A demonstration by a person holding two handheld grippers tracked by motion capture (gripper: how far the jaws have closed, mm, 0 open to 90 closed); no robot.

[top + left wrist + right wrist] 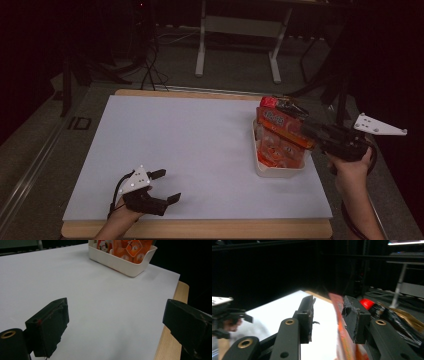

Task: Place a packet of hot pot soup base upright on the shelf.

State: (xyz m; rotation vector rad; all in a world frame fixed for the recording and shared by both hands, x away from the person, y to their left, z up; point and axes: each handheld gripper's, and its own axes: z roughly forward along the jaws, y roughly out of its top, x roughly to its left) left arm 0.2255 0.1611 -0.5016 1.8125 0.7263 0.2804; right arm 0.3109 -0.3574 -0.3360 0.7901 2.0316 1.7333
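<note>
A cream bin [276,173] stands at the right of the white sheet [190,150], packed with upright orange snack packets [278,146]. A red and black packet [281,104] lies on top at the bin's far end. My right gripper [306,131] hovers over the bin's right side and is open. In the right gripper view its jaws [328,302] stand apart, with an orange packet's edge [338,322] just past the right jaw, untouched. The red and black packet [387,312] lies beyond. My left gripper [170,185] rests open at the sheet's near left corner, its jaws [117,307] wide with nothing between. The bin [120,263] lies ahead.
The sheet covers a wooden table whose bare edge [200,229] runs along the front and right [172,340]. A white desk frame [235,45] and floor cables [150,70] lie beyond the far edge. Dark surroundings on both sides.
</note>
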